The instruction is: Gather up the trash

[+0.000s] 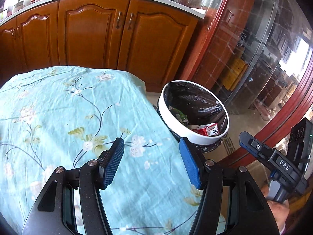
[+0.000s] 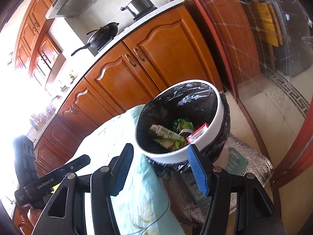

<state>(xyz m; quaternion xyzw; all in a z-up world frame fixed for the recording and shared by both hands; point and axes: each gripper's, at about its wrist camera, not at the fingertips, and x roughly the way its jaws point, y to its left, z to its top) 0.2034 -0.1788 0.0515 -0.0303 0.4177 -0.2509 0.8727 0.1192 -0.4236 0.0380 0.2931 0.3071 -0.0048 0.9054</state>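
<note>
A white bin [image 1: 201, 138] with a black liner stands on the floor by the right edge of the table; it also shows in the right wrist view [image 2: 219, 115]. Inside lie a red and white carton [image 1: 208, 130], green wrappers [image 2: 183, 125] and a small box [image 2: 164, 132]. My left gripper [image 1: 151, 148] is open and empty above the table's floral cloth [image 1: 58, 113], left of the bin. My right gripper [image 2: 159, 152] is open and empty, just in front of the bin's near rim. The right gripper's body [image 1: 281, 162] shows at the right of the left wrist view.
Wooden kitchen cabinets [image 1: 97, 35] run behind the table, with a pot [image 2: 139, 4] and a wok [image 2: 103, 34] on the counter. A glass door with a red frame [image 1: 260, 62] stands at the right. A silver foil bag [image 2: 246, 168] lies beside the bin.
</note>
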